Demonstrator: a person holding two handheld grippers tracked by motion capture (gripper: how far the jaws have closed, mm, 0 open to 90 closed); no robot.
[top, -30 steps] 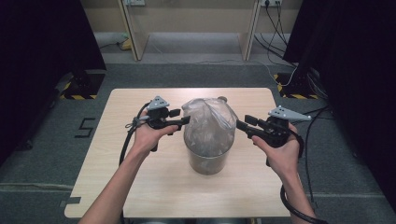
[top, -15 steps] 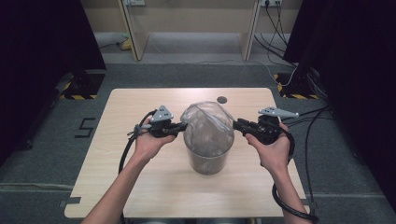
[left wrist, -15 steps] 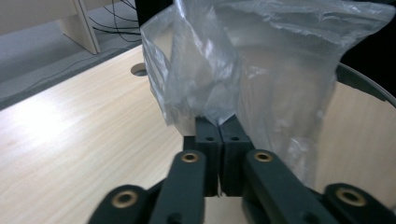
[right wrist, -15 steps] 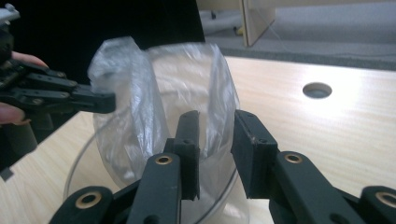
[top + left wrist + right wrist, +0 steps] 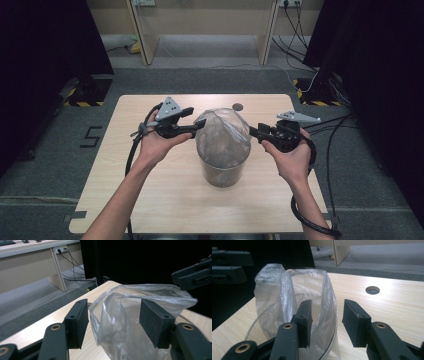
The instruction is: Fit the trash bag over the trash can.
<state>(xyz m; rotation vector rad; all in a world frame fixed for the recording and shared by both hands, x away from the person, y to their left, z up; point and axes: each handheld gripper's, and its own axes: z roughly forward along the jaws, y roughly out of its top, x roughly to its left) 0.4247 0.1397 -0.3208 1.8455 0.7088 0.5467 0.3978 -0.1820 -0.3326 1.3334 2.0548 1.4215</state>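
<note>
- Left gripper (image 5: 199,123), jaws just reopened around loose bag (image 5: 222,137) film, should bite the edge squarely.
- Right gripper (image 5: 253,132), also reopened, jaws apart beside the bin (image 5: 220,172) rim, should pull outward gently.

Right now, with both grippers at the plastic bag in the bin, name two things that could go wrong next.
1. The thin plastic bag stands crumpled above the clear bin; its edge lies between the open left gripper pads, so a partial bite could tear it or slip.
2. The right gripper, also open, sits at the bin's rim; pulling the bag sideways might tip the light bin on the table.
</note>
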